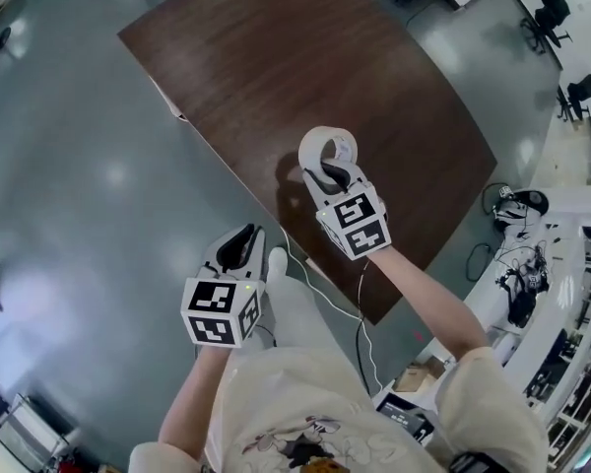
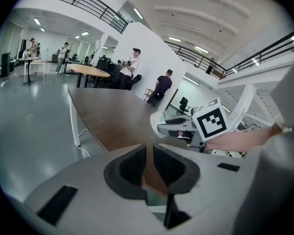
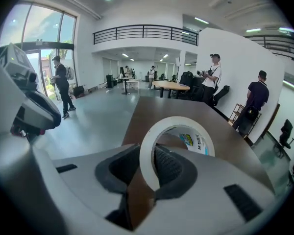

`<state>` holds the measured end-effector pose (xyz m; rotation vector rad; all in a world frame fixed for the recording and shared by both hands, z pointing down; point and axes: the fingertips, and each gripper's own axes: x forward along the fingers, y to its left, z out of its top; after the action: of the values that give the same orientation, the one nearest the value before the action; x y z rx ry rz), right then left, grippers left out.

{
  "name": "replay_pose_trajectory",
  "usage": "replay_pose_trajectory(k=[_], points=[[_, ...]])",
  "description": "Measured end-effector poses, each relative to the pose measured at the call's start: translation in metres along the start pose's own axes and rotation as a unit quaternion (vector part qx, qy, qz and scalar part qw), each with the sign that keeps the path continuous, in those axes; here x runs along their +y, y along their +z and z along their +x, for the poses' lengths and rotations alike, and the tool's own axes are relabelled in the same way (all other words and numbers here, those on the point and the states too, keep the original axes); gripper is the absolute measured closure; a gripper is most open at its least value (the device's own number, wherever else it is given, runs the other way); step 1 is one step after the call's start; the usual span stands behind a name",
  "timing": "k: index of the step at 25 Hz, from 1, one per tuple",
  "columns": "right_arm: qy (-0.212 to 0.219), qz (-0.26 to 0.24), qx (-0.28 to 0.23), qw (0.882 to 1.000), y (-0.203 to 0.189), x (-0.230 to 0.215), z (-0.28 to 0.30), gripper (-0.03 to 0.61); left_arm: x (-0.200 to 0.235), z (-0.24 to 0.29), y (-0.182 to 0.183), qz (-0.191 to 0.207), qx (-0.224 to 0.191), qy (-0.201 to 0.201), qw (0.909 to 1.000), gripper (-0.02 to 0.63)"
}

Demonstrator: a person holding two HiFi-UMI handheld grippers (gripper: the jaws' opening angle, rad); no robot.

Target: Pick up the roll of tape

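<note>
The roll of tape (image 1: 327,144), a white ring with a printed core, stands on edge between the jaws of my right gripper (image 1: 333,175), which is shut on it. In the right gripper view the tape (image 3: 179,124) rises out of the dark pads (image 3: 171,173), held in the air above the brown table (image 3: 186,109). My left gripper (image 1: 241,247) is lower left, close to the person's body and off the table (image 1: 305,57). Its pads (image 2: 132,165) are together with nothing between them. The left gripper view shows the right gripper (image 2: 175,129) with the tape (image 2: 156,124) to its right.
A white cable (image 1: 325,294) trails over the grey floor by the table's near edge. Desks with equipment (image 1: 532,264) line the right side, and office chairs (image 1: 554,13) stand at the far right. People (image 3: 213,80) stand beyond the table's far end.
</note>
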<state>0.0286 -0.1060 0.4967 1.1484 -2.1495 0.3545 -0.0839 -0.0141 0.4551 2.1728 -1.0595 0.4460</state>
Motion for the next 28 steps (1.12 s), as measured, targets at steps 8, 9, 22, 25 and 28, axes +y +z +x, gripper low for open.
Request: replay_pose_trajectory(k=[8,9,22,25,28], points=[[-0.011,-0.016,-0.054,0.998,0.029,0.032,-0.068,0.488,-0.007,-0.023,0.001,0.028,-0.003,-0.01,0.9995,0.606],[-0.011,-0.016,-0.059,0.998,0.031,0.035,-0.076,0.488,-0.01,-0.026,0.004,0.031,-0.005,-0.012,0.9994,0.606],[-0.017,0.009,-0.134,0.991,0.058,0.087,-0.172,0.488,-0.05,-0.09,0.026,0.041,-0.06,-0.036,0.9967,0.607],[-0.024,0.012,-0.149,0.988,0.065,0.092,-0.193,0.488,-0.066,-0.096,0.03,0.049,-0.063,-0.046,0.9958,0.607],[-0.034,0.021,-0.162,0.986,0.062,0.093,-0.208,0.488,-0.071,-0.095,0.029,0.054,-0.062,-0.054,0.9952,0.607]])
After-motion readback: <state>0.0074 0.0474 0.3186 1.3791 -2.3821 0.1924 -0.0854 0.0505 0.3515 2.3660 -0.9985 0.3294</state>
